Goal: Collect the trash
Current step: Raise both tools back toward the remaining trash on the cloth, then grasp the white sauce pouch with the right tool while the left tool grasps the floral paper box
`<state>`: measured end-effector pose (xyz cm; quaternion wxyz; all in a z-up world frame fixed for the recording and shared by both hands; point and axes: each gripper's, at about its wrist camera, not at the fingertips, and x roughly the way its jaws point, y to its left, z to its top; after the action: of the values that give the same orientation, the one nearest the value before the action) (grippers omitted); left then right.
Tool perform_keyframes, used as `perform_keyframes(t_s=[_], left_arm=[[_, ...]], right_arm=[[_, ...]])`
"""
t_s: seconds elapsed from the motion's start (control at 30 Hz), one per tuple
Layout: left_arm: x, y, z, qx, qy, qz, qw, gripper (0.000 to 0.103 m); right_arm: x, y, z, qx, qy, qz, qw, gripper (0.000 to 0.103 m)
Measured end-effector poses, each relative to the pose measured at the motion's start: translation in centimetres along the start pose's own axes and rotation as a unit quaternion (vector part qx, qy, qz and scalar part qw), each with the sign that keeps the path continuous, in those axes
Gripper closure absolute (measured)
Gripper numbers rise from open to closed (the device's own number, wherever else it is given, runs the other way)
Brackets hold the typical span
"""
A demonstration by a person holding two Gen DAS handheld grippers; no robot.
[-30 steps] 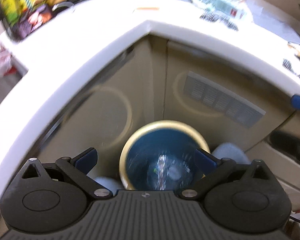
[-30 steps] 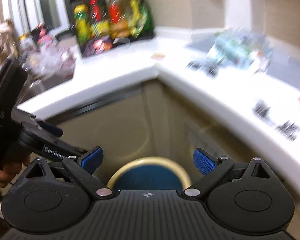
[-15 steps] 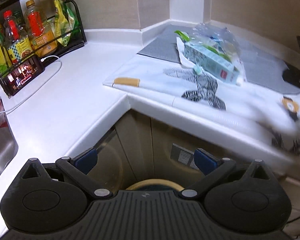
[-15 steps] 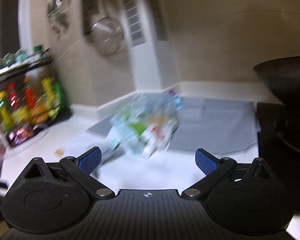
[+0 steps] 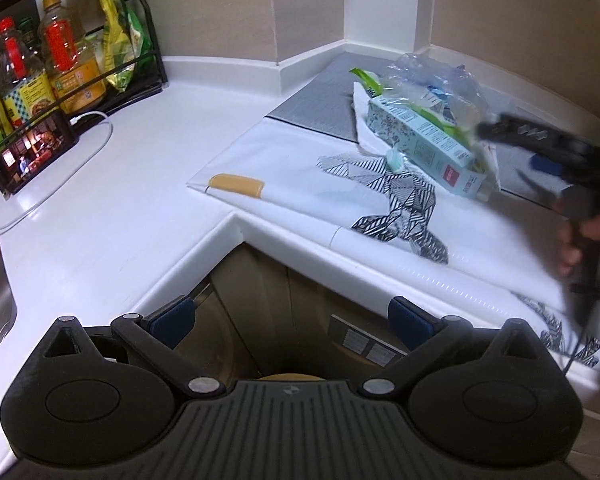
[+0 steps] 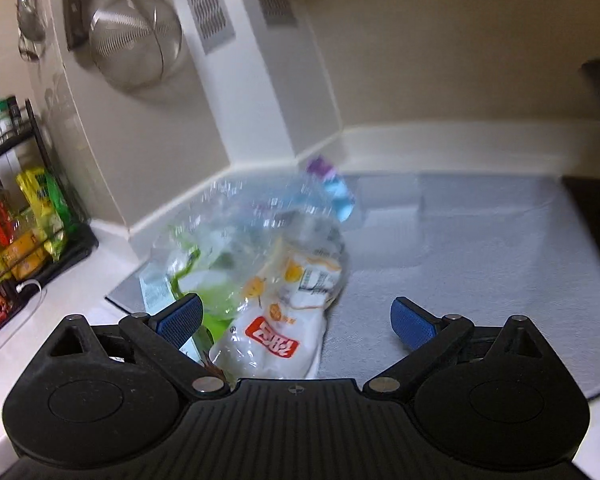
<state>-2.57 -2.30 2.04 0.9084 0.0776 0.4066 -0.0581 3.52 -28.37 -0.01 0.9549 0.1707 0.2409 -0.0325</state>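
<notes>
A white L-shaped counter (image 5: pixel 112 200) wraps an inner corner, with beige cabinet doors (image 5: pixel 260 312) below it and beige walls behind. In the left wrist view a black rack (image 5: pixel 60 92) of bottles and green packets stands at 10 o'clock against the wall, a white cable (image 5: pixel 72 160) trailing from it across the counter. A white cloth (image 5: pixel 300 184) with black geometric print lies over the counter edge at 1 o'clock, and a grey mat (image 5: pixel 320 104) lies beyond it toward the wall. The trash (image 5: pixel 420 120), a heap of clear plastic, a pale blue carton and green wrappers, lies where cloth and mat meet, at 1 o'clock. The left gripper (image 5: pixel 292 320) hangs off the counter edge over the cabinet corner, jaws wide apart and holding nothing; a yellow rim (image 5: pixel 290 377) just shows under it. At 3 o'clock a hand (image 5: pixel 580 236) grips the blurred right gripper's handle. In the right wrist view a metal strainer (image 6: pixel 136 44) hangs on the wall at 11 o'clock. The right gripper (image 6: pixel 296 322) is spread wide and empty, and the trash, blurred, with a white orange-labelled packet (image 6: pixel 276 336), lies by its left finger at 12 o'clock; whether they touch I cannot tell.
</notes>
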Motion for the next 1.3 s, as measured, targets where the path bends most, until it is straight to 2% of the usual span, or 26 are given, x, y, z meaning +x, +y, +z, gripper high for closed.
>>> perform_keyframes(t_s=[0.07,0.13,0.23,0.4,0.53,0.63,0.7,0.77,0.83,0.9,1.1,1.3], left_arm=[[0.1,-0.5,0.4,0.004,-0.001,-0.003,1.0000,0.000],[0.2,-1.1,0.7,0.010,-0.003,-0.005,0.9999,0.000],[0.5,-1.9,1.2,0.017,-0.004,-0.009,0.9998,0.000],[1.0,-3.4,1.7,0.032,-0.003,-0.020,0.9993,0.000],[1.7,-4.6,2.1,0.042,-0.001,-0.023,0.9988,0.000],[2.1,-5.4,2.5,0.047,-0.001,-0.026,0.9986,0.000],[2.2,-5.9,2.9,0.050,-0.004,-0.029,0.9983,0.000],[2.4,-6.2,3.4,0.052,-0.008,-0.029,0.9982,0.000],[2.8,-6.5,4.3,0.052,-0.012,-0.032,0.9981,0.000],[3.3,-6.7,5.5,0.045,-0.014,-0.041,0.9980,0.000],[5.4,-7.5,9.3,0.022,-0.012,-0.077,0.9967,0.000],[9.3,-8.6,12.3,0.008,0.012,-0.100,0.9949,0.000]], right_arm=[[1.3,0.0,-0.3,-0.002,0.025,0.006,1.000,0.015],[1.5,-0.4,-0.6,0.011,0.036,0.020,0.999,0.039],[0.7,-1.0,-0.7,0.007,0.027,0.013,1.000,0.042],[-1.4,-2.4,-1.1,-0.016,0.020,-0.011,1.000,0.042],[-3.4,-3.2,-1.9,-0.047,-0.013,-0.049,0.998,0.042],[-3.7,-4.0,-1.8,-0.031,-0.022,-0.038,0.999,0.038],[-3.2,-4.5,-1.7,-0.018,-0.004,-0.014,1.000,0.036],[-2.6,-5.9,-1.5,0.028,0.012,0.017,0.999,0.033],[-2.3,-6.5,-1.4,0.061,0.023,0.016,0.998,0.024],[-2.4,-6.3,-1.4,0.052,0.019,0.012,0.998,0.016],[-2.5,-5.8,-1.5,0.036,0.023,0.005,0.999,0.014],[-2.3,-5.5,-1.4,0.032,0.024,0.001,0.999,0.013]])
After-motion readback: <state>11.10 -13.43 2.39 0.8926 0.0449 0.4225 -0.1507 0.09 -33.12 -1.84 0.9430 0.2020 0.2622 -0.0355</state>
